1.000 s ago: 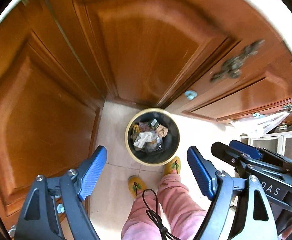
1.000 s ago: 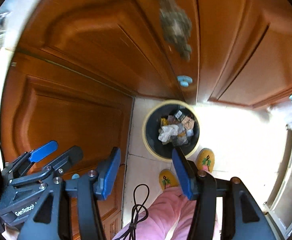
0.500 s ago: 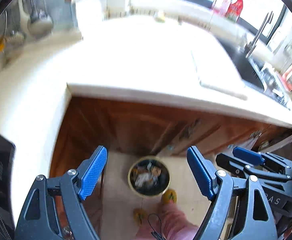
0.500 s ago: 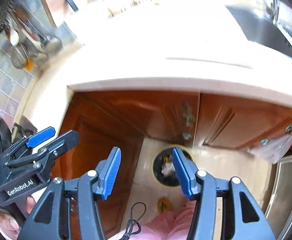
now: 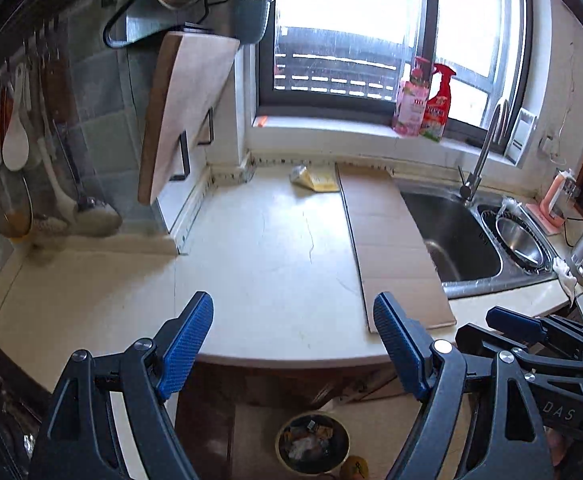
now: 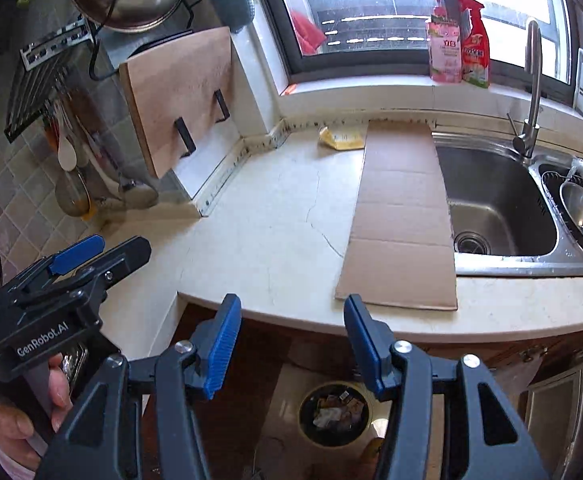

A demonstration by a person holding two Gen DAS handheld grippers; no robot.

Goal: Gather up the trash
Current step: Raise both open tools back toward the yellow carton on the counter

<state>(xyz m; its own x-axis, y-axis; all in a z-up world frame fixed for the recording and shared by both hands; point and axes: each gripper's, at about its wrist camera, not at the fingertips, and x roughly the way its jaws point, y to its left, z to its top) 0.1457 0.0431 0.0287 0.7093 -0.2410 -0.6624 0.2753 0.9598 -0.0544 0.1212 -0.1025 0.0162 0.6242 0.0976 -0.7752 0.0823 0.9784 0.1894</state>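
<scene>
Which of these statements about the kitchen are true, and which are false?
1. Both grippers are empty. True: left gripper and right gripper hold nothing.
2. The trash bin stands on the countertop. False: it stands on the floor below the countertop.
3. A yellow wrapper lies beside the cardboard sheet. True.
4. The cardboard sheet lies right of the sink. False: it lies left of it.

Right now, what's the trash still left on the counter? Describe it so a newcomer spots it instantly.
Start at the window and drop to the pale countertop below its sill. At the back edge, just left of the flat cardboard sheet, lies a crumpled yellow wrapper. It is the only small yellow item there; everything around it is cream stone or brown cardboard.
</scene>
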